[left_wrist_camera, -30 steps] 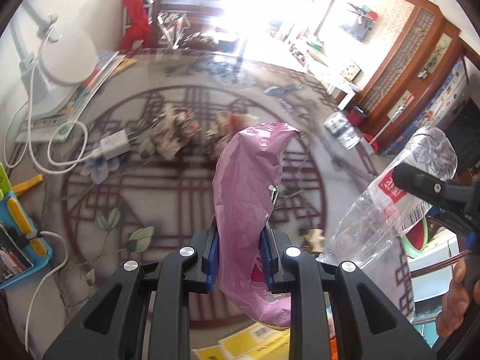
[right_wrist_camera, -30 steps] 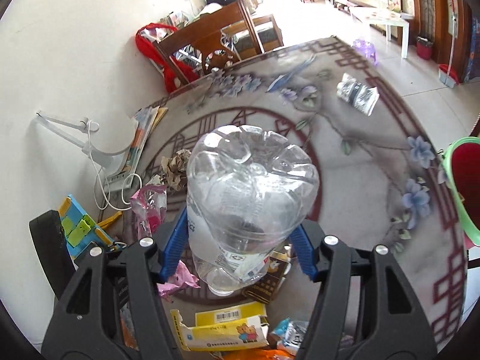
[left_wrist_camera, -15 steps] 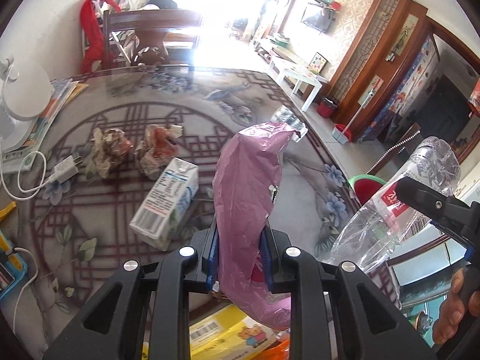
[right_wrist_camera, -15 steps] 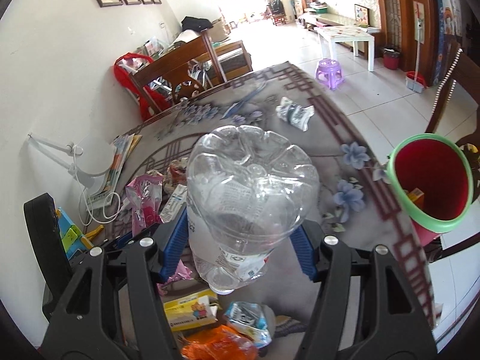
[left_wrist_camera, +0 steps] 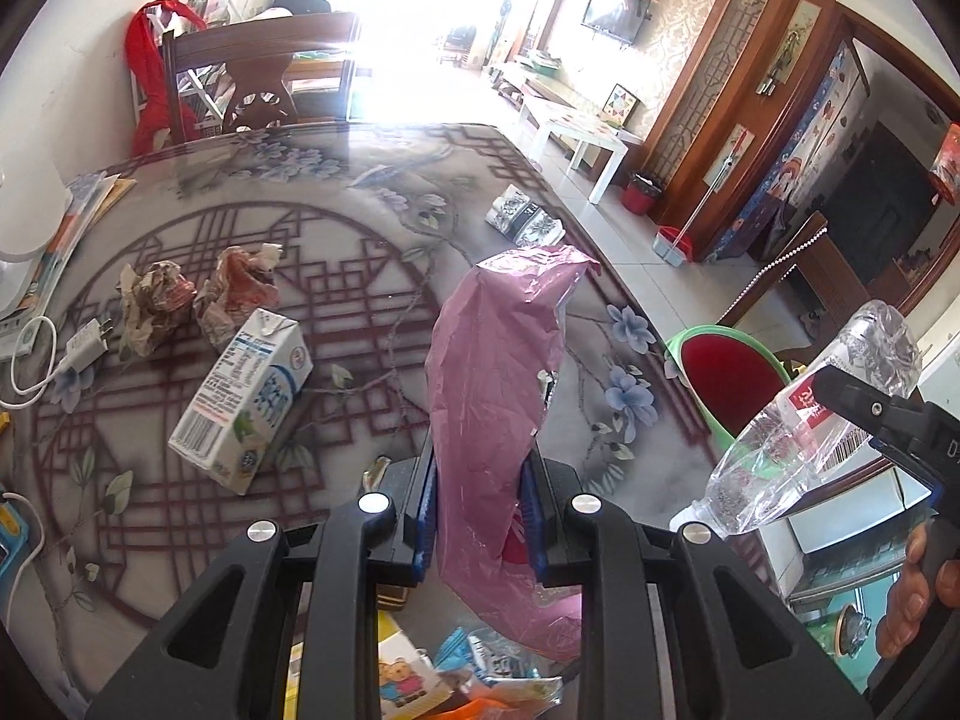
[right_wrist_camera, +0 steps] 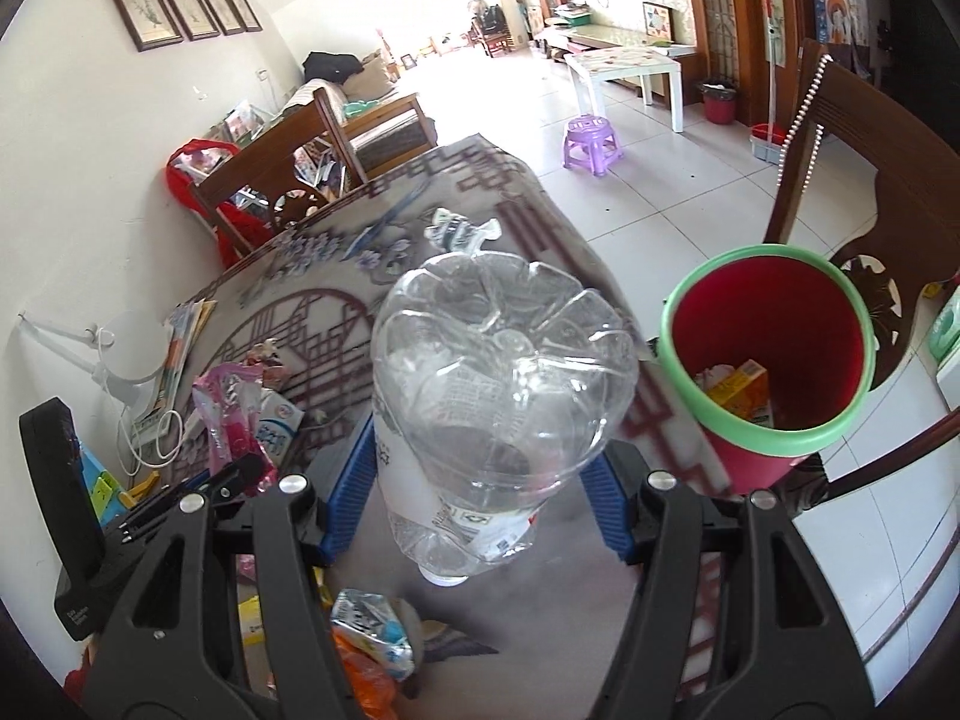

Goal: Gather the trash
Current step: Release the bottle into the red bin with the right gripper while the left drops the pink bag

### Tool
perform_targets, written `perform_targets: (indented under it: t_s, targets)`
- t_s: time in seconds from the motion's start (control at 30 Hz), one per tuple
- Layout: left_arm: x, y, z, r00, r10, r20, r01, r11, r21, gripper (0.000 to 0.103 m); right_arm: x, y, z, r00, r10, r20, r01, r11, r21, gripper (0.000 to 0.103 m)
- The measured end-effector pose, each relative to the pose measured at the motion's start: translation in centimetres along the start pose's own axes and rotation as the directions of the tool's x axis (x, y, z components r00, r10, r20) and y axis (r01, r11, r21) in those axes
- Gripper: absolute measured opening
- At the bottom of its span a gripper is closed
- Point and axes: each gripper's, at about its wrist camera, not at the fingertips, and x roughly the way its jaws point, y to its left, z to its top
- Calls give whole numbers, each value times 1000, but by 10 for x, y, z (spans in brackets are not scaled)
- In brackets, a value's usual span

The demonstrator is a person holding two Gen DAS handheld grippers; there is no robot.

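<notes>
We've got a patterned table (left_wrist_camera: 372, 228) by a tiled floor (right_wrist_camera: 678, 180); red bin (right_wrist_camera: 774, 330) holds a carton (right_wrist_camera: 741, 390). Left gripper (left_wrist_camera: 480, 516) pinches a pink wrapper (left_wrist_camera: 498, 372), right gripper (right_wrist_camera: 480, 492) squeezes a clear bottle (right_wrist_camera: 498, 372).

1. Bin (right_wrist_camera: 762, 360): mouth open, beside the tabletop (left_wrist_camera: 360, 252) edge; a carton lies at its bottom; chair (right_wrist_camera: 888, 192) just behind.
2. Tabletop centre: bare patch between milk carton (left_wrist_camera: 246, 402) and flowered edge.
3. Left side: two paper wads (left_wrist_camera: 198, 294), charger (left_wrist_camera: 87, 339), cable.
4. Near edge: wrappers (right_wrist_camera: 366, 636) crowd it.
5. Far edge: one crumpled packet (left_wrist_camera: 525, 219).
</notes>
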Motion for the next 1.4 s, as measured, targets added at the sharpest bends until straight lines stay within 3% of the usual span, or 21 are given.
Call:
perform_targets:
  t_s: [0.3, 0.5, 0.73, 1.0, 1.2, 1.33, 1.4]
  targets:
    - [19, -39, 10, 1000, 10, -10, -10, 1000, 19, 21, -7, -73, 29, 993, -108, 51, 106, 994, 36, 61]
    - [29, -67, 15, 1000, 22, -17, -21, 999, 34, 21, 1, -137, 62, 961, -256, 108, 251, 966, 53, 61]
    - [44, -95, 21, 999, 36, -39, -34, 998, 60, 21, 22, -187, 77, 928, -355, 116, 353, 935, 36, 61]
    - [62, -137, 33, 999, 5, -43, 0, 992, 127, 21, 39, -217, 65, 938, -345, 41, 343, 938, 47, 61]
    - [83, -179, 48, 997, -59, -45, 67, 977, 203, 21, 39, -229, 56, 941, -339, 5, 339, 939, 53, 61]
    - [100, -207, 57, 992, -113, -58, 123, 965, 231, 21, 25, -239, 54, 947, -321, 11, 318, 942, 111, 72]
    - [110, -222, 61, 988, -137, -73, 150, 959, 242, 21, 15, -243, 52, 950, -310, 20, 304, 941, 145, 72]
